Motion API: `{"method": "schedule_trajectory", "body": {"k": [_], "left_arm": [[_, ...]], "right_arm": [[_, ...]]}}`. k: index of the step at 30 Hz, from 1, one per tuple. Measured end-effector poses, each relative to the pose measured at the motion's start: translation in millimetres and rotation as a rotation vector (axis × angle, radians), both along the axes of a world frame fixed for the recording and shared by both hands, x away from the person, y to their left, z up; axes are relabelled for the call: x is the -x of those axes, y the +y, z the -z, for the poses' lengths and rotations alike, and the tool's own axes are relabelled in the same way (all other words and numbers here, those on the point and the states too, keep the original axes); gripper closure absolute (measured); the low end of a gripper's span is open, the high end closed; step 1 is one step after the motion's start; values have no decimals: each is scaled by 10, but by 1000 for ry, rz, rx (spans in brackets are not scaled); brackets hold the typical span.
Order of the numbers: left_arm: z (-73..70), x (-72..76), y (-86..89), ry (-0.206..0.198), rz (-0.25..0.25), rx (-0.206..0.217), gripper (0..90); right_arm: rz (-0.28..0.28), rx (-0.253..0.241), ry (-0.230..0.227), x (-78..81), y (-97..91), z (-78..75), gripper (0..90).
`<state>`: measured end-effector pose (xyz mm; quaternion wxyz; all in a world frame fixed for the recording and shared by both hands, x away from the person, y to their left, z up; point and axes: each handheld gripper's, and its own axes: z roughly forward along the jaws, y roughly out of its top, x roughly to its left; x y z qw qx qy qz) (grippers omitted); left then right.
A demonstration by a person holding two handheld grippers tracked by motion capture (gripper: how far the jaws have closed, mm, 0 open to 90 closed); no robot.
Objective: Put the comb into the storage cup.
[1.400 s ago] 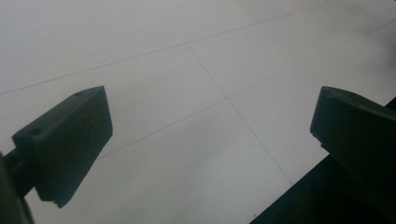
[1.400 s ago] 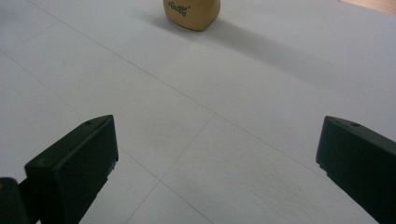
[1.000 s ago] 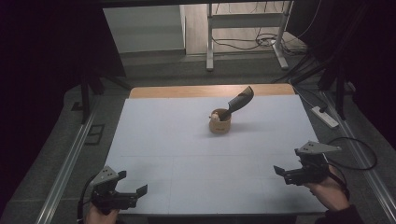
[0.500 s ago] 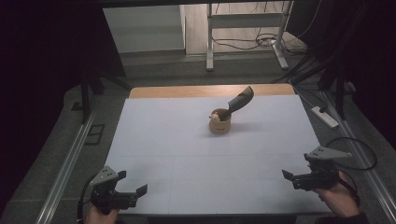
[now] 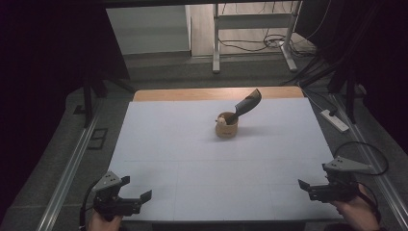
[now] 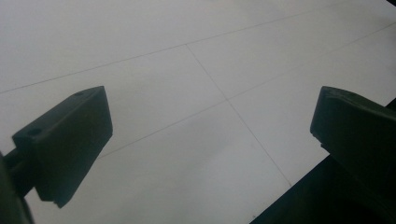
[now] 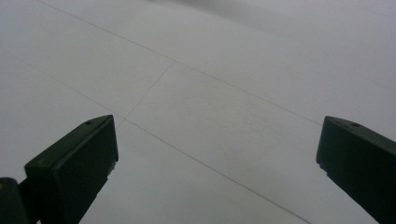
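A small round wooden pot (image 5: 226,127) stands upright on the white table (image 5: 192,154), a little beyond its middle. A dark grey utensil (image 5: 247,105) leans out of the pot toward the far right. My left gripper (image 5: 135,187) hovers at the table's front left corner, open and holding nothing. My right gripper (image 5: 308,188) is at the front right edge, open and holding nothing. In the left gripper view, the left gripper (image 6: 210,130) spreads wide over bare white tabletop. The right gripper (image 7: 217,158) shows the same in the right gripper view. Both are far from the pot.
A wooden strip (image 5: 192,94) runs along the table's far edge. Metal rails (image 5: 72,163) flank both sides. A white power strip (image 5: 335,120) lies on the floor to the right. Beyond the table are a metal stand's legs (image 5: 216,48) and cables.
My right gripper has drawn back toward the front right corner of the table. The left gripper, pot and utensil have not moved.
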<state>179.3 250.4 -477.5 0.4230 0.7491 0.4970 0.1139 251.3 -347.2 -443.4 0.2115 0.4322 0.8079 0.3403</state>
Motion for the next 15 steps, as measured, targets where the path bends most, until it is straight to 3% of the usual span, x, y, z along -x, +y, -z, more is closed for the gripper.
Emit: {"method": "schedule_trajectory", "body": {"k": [15], "left_arm": [[1,-1,1,1,-1,1,0]], "right_arm": [[43,23,5,104,-136,44,0]]}}
